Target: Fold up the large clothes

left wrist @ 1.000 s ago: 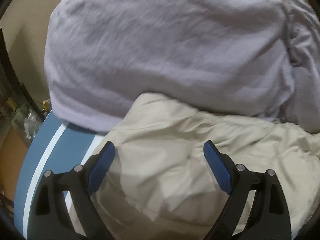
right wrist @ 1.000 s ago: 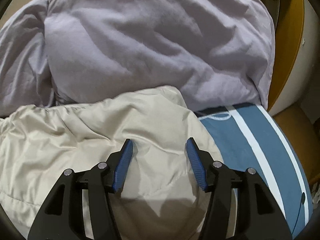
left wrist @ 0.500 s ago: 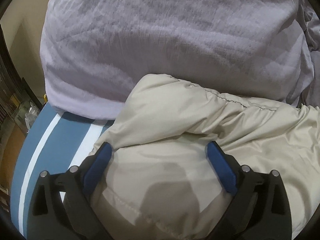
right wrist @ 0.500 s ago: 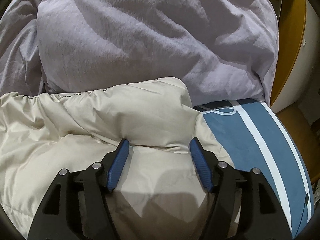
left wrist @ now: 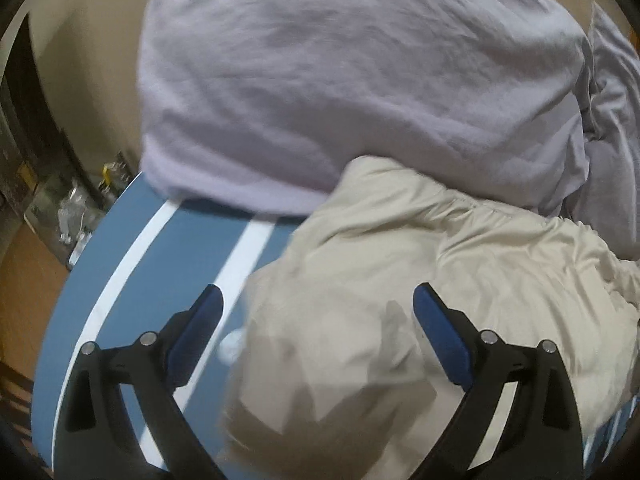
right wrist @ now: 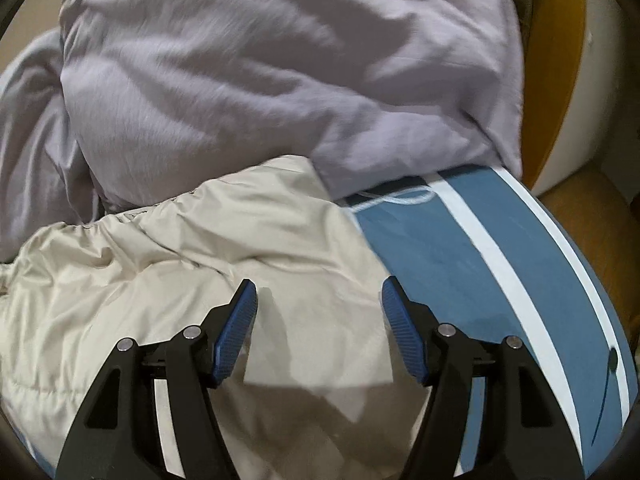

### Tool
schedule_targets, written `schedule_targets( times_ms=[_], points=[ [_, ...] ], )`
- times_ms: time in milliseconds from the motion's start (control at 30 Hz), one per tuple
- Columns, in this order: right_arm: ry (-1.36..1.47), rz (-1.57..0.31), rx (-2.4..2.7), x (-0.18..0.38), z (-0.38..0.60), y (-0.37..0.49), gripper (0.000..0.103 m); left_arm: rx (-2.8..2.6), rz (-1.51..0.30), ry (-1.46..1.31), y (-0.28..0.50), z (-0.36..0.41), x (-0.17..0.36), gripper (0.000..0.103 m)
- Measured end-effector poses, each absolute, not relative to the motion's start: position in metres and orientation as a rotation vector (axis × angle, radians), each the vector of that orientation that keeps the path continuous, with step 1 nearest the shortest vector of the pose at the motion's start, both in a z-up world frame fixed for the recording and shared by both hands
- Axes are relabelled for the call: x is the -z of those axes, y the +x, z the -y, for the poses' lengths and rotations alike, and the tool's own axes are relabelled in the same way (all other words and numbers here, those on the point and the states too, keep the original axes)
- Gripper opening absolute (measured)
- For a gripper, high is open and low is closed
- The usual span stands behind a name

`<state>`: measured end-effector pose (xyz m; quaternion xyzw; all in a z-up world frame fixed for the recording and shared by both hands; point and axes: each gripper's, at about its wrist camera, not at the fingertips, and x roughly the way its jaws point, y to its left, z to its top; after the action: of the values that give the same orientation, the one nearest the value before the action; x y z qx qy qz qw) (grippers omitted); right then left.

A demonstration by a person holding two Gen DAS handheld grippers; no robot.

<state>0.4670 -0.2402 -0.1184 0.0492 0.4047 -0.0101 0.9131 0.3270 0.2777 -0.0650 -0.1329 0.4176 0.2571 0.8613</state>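
- Two grippers are in your hands, both pointing down over a beige padded garment point(left wrist: 400, 320) that lies on a blue bed cover with white stripes point(left wrist: 168, 264).
- Your left gripper point(left wrist: 318, 304) stands wide open; its blue pads point(left wrist: 440, 336) are clear of the fabric, with nothing pinched. The garment's left edge lies below the gap, and the left finger hangs over bare blue cover.
- Your right gripper point(right wrist: 318, 300) has its jaws opening at this moment. The beige garment point(right wrist: 180, 272) lies beneath and between the fingers, but the blue ribbed pads point(right wrist: 236, 332) do not press on it.
- In the right wrist view the garment's right edge runs just under the right finger, where beige meets the blue bed cover point(right wrist: 460, 248).
- You see the garment rumpled, with a stitched seam across its upper part and a folded-over flap near the grippers.
- A big lilac duvet point(left wrist: 360, 80) is heaped behind the garment, its lower edge touching and partly overlapping the garment's far edge. The same lilac bedding point(right wrist: 260, 72) fills the upper part of the right wrist view.
- A thin white cord point(right wrist: 400, 198) lies on the blue cover just below the duvet's edge.
- Beyond the bed on the left you can make out clutter on the floor point(left wrist: 76, 208), too blurred to identify.
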Motion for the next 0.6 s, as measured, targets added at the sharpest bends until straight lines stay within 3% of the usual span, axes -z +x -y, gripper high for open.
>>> schedule_targets(
  times_ms=[267, 600],
  points=[
    [0.332, -0.969, 0.003, 0.134, 0.29, 0.432, 0.077, -0.513, -0.924, -0.455, 0.272, -0.286, 0.074, 0.095],
    [0.631, -1.072, -0.094, 0.16, 0.307, 0.43, 0.077, -0.425, -0.978, -0.651, 0.28, -0.268, 0.109, 0.095]
  ],
)
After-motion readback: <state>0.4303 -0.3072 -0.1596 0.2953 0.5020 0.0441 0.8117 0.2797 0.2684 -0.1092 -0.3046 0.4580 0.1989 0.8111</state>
